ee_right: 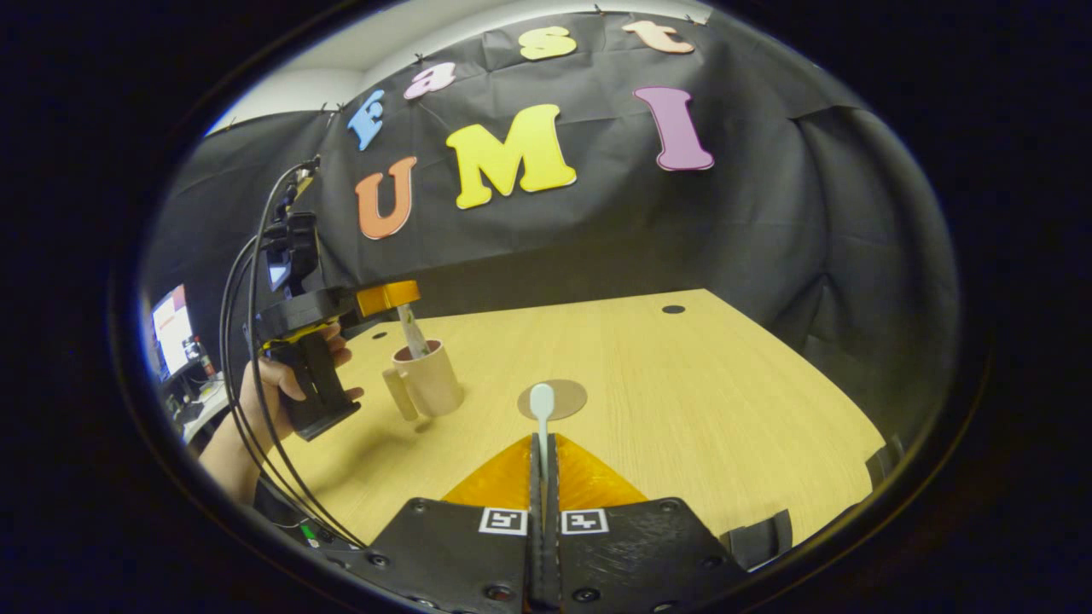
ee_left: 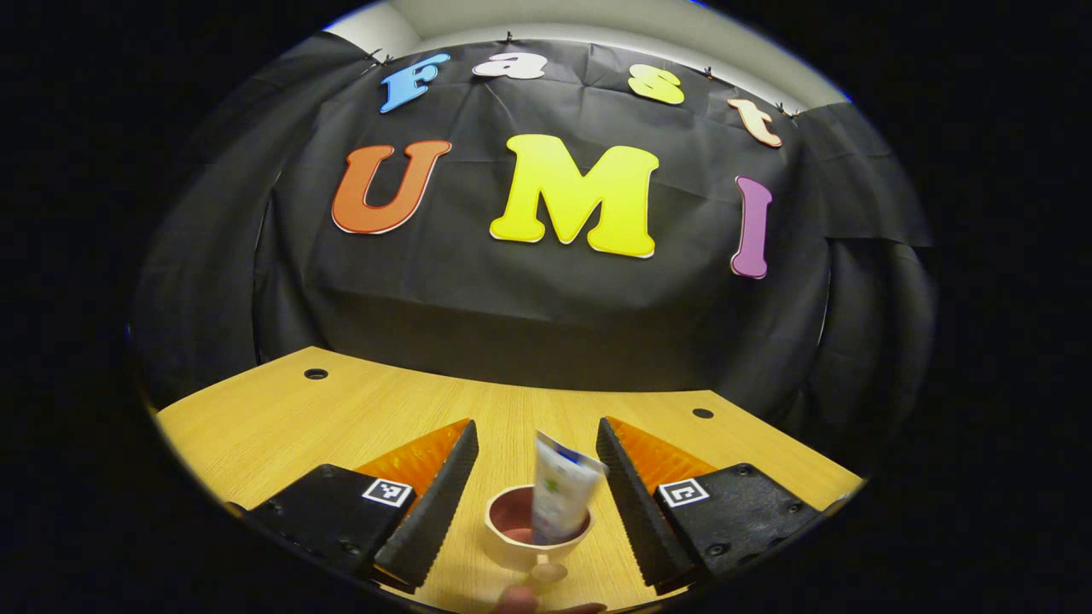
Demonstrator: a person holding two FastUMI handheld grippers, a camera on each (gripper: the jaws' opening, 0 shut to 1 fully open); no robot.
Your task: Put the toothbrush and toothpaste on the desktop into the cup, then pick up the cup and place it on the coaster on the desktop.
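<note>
- Left tongs [ee_left: 536, 477] gape wide, fingers well apart, tilted downward.
- Right tongs [ee_right: 543, 465] are closed tight, pointing forward.
- A hand [ee_right: 277, 375] grips the left tongs' handle.

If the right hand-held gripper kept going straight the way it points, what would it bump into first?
Probably the coaster: the toothbrush clamped in the right hand-held gripper points at it, head overlapping it in the right gripper view. Depth is unclear, so it might meet bare desktop first.

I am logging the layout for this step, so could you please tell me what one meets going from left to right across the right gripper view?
Person's hand holding the left gripper → cup with the toothpaste in it → toothbrush held by the right gripper, its head over the coaster → hole in the desktop.
</note>
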